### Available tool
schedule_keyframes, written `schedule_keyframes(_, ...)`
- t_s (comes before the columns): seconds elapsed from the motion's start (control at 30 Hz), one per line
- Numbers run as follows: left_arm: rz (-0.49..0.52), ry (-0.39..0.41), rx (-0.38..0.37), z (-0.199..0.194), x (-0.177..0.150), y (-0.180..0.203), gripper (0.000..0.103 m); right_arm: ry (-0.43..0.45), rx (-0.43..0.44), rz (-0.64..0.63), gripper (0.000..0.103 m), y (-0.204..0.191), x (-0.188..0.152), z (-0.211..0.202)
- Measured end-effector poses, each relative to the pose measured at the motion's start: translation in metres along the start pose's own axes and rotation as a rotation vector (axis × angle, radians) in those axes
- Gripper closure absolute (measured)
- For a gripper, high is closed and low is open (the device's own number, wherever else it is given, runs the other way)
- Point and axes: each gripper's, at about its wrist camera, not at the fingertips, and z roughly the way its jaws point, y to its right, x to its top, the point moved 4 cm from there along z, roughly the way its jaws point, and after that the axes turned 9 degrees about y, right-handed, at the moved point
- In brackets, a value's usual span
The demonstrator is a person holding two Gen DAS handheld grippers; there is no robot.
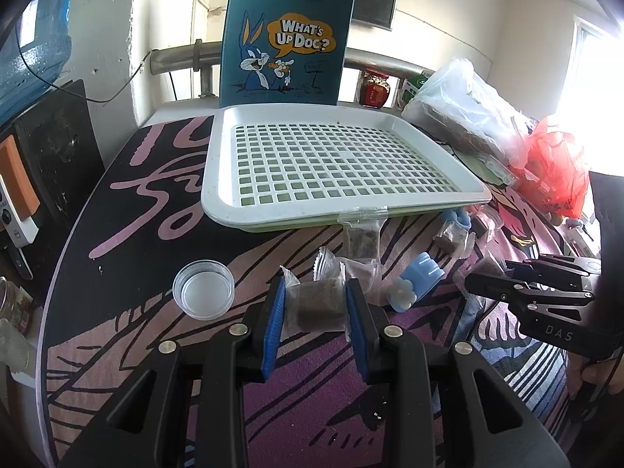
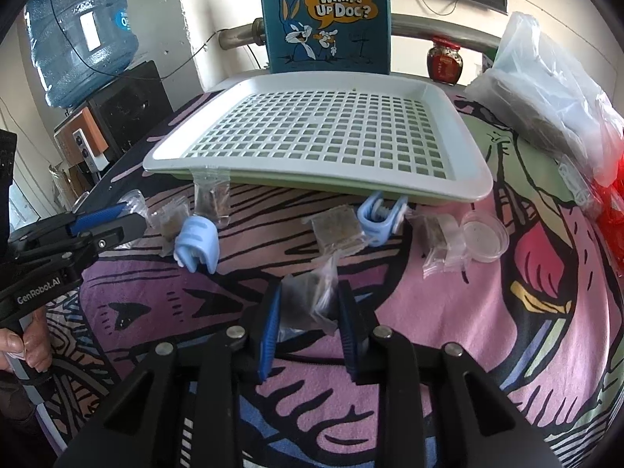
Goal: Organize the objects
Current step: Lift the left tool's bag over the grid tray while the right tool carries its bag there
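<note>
In the left wrist view the left gripper (image 1: 315, 306) sits low in the centre of the frame, its blue pads closed against the two sides of a clear packet holding a brown block (image 1: 316, 304). To the left of it on the patterned cloth (image 1: 117, 327) stands a small clear round dish (image 1: 203, 289). A light blue plastic clip (image 1: 416, 281) lies just right of the held packet, and further packets lie between it and the white perforated tray (image 1: 249, 210) in the upper middle. Behind the tray stands a blue cartoon tote bag (image 1: 286, 39).

In the right wrist view the right gripper (image 2: 309, 304) is at lower centre, its pads pinching a crumpled clear packet with dark contents (image 2: 308, 298). Above it, along the near edge of the tray (image 2: 163, 156), lie several more brown-block packets, a second blue clip (image 2: 376, 220) touching the tray's edge, and another clear round dish (image 2: 485, 240) at the right. A water bottle (image 2: 78, 31) fills the upper left.
</note>
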Motion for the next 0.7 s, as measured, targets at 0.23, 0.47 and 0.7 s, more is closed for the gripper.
schedule_keyframes(0.23,0.012,0.016,-0.004,-0.006,0.013,0.003,0.073,0.026,-0.024,-0.030,0.076,-0.002,0.011,-0.011)
schedule_keyframes(0.47,0.039,0.045,0.006,-0.008,0.038,0.004,0.073,0.082,-0.047,-0.050,0.076,0.002,0.039,-0.026)
schedule_keyframes(0.7,0.052,0.041,0.024,0.006,0.059,0.002,0.073,0.124,-0.086,-0.080,0.076,0.002,0.069,-0.031)
